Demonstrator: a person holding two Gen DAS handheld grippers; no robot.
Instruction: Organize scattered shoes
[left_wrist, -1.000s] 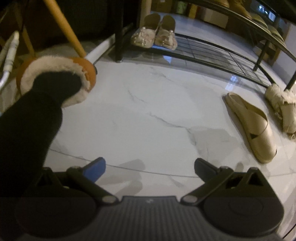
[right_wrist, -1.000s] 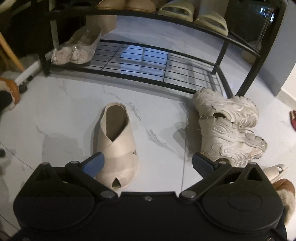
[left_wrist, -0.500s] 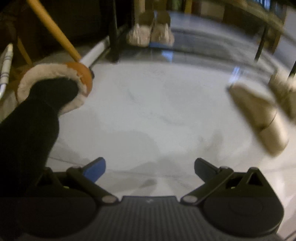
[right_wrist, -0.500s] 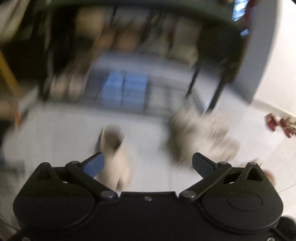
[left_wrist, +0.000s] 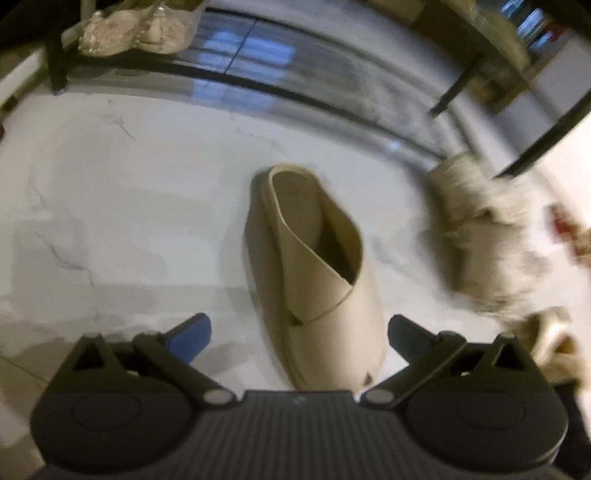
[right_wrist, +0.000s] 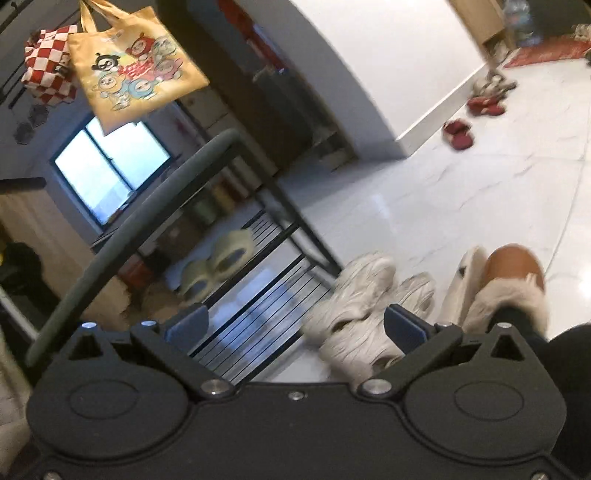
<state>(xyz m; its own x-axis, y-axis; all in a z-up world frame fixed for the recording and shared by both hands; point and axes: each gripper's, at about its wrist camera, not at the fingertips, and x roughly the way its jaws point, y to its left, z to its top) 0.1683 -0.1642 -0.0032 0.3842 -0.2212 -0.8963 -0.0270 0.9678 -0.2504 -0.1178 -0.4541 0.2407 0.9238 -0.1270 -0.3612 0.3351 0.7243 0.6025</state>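
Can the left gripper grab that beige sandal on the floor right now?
Probably yes. The left gripper is open and the beige sandal lies on the floor straight ahead, its near end between the fingers. Nothing sits in the way; the white sneakers lie off to one side.

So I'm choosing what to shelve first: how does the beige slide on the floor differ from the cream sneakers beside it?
The beige slide is one smooth, open-backed shoe with crossed straps; the cream sneakers are a chunky, ridged pair. The slide lies between the open left gripper's fingers; the sneakers sit off to the side, near the shoe rack leg. Both are pale and rest on the marble floor.
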